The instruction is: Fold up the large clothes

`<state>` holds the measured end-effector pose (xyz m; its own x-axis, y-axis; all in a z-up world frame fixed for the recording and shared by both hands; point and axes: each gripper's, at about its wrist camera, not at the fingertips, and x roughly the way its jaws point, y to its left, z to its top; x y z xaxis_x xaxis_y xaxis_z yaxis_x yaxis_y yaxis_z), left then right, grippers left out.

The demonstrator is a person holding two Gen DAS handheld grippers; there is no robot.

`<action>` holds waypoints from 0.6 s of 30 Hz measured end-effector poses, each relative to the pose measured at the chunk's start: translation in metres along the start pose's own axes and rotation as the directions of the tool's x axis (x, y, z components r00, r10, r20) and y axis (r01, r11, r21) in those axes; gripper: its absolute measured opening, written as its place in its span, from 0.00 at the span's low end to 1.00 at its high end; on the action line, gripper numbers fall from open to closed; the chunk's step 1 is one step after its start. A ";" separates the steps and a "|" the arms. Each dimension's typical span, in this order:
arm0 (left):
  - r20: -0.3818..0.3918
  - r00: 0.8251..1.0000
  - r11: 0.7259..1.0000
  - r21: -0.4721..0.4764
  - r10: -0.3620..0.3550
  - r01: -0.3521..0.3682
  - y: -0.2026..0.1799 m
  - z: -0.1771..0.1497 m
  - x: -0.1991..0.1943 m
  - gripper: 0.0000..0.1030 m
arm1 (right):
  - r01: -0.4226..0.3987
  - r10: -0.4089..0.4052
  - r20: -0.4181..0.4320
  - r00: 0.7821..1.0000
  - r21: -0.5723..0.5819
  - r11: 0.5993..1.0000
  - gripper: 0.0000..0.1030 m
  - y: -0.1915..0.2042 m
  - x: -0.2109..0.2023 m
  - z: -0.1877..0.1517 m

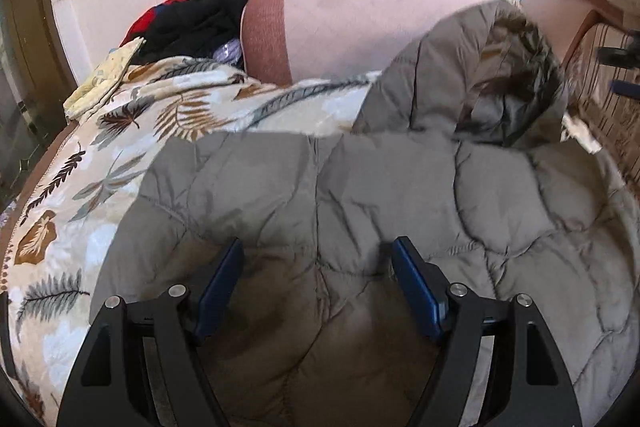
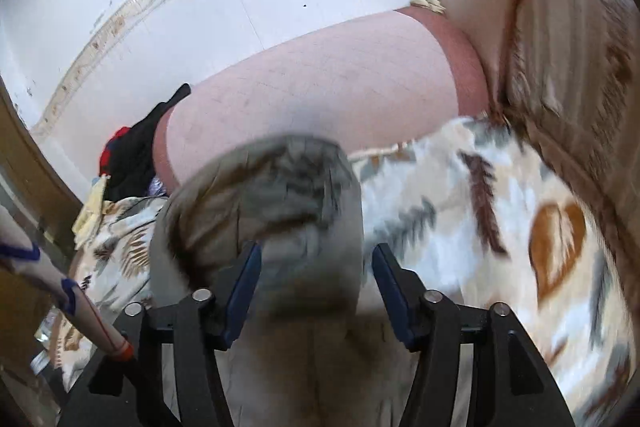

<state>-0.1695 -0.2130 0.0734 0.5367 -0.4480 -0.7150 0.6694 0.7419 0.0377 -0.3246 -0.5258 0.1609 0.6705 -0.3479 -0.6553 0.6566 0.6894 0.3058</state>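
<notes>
While spread on bedspread, grey jacket under both tools, jaws apart, nothing gripped.

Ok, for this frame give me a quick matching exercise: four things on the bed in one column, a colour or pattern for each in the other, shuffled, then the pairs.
Things:
1. quilted jacket
2. bedspread
3. heap of clothes
4. gripper pads

Looks:
a. blue
b. grey-green, fur-edged hood
c. black and red
d. cream with leaf and feather print

Pairs: 1-b, 2-d, 3-c, 4-a
</notes>
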 end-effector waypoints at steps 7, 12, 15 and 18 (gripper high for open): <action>0.025 1.000 1.000 -0.029 -0.005 0.006 0.003 0.006 -0.001 0.73 | 0.034 -0.034 -0.019 0.999 -0.010 0.999 0.61 0.002 0.053 0.045; 0.019 1.000 0.999 -0.039 -0.012 0.012 0.006 0.007 0.001 0.73 | 0.130 -0.133 -0.075 0.988 -0.037 0.991 0.61 -0.009 0.088 0.055; 0.017 1.000 0.999 -0.041 -0.016 0.017 0.006 0.007 0.001 0.73 | 0.081 -0.082 -0.113 0.990 -0.015 0.997 0.39 -0.018 0.103 0.055; 0.016 1.000 0.999 -0.040 -0.020 0.021 0.007 0.008 0.002 0.73 | 0.050 -0.055 -0.111 0.992 -0.050 0.997 0.12 -0.009 0.103 0.052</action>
<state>-0.1598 -0.2127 0.0781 0.5310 -0.4709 -0.7044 0.6596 0.7516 -0.0052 -0.2440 -0.6006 0.1264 0.5907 -0.3130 -0.7437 0.6712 0.7022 0.2376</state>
